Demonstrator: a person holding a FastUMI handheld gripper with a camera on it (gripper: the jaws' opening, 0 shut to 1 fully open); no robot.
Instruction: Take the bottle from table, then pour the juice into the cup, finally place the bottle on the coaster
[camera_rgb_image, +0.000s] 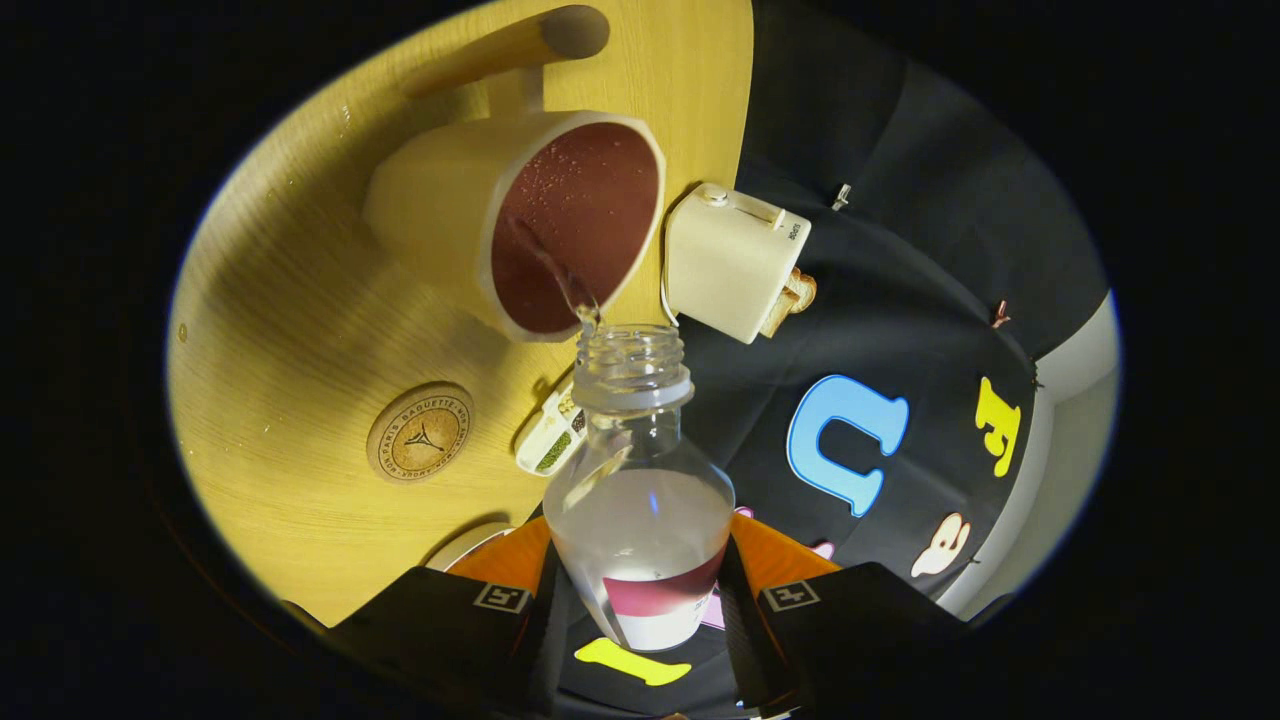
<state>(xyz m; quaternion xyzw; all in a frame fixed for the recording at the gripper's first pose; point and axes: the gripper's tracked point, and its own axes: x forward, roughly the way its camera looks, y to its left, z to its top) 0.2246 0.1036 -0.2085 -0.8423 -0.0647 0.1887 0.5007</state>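
**A:** What has the tool got right now?

**B:** I've got both fingers pressed on the lower body of the bottle, one on each side, so the tool is closed only as far as the bottle's width allows. The bottle is uncapped, tipped over, and still holds clear liquid.

**A:** Where does it lie from the fingers?

**B:** Its long axis runs straight ahead along them, base between the fingers, neck pointing toward twelve o'clock. The mouth sits just at the near rim of the cup, and I can see a thin stream crossing into it. I'd judge the pour is under way, not finished.

**A:** And the coaster?

**B:** The coaster is the round disc lying flat on the worktop, at about ten o'clock from the fingertips, nearer to me than the cup and apart from it. So the placing move, as I read it, means righting the bottle first, then swinging toward ten o'clock.

**A:** Anything in the way?

**B:** A small packet lies at the worktop edge between the bottle neck and the coaster, and a toaster stands at one o'clock, beside the cup. I'd watch the packet.
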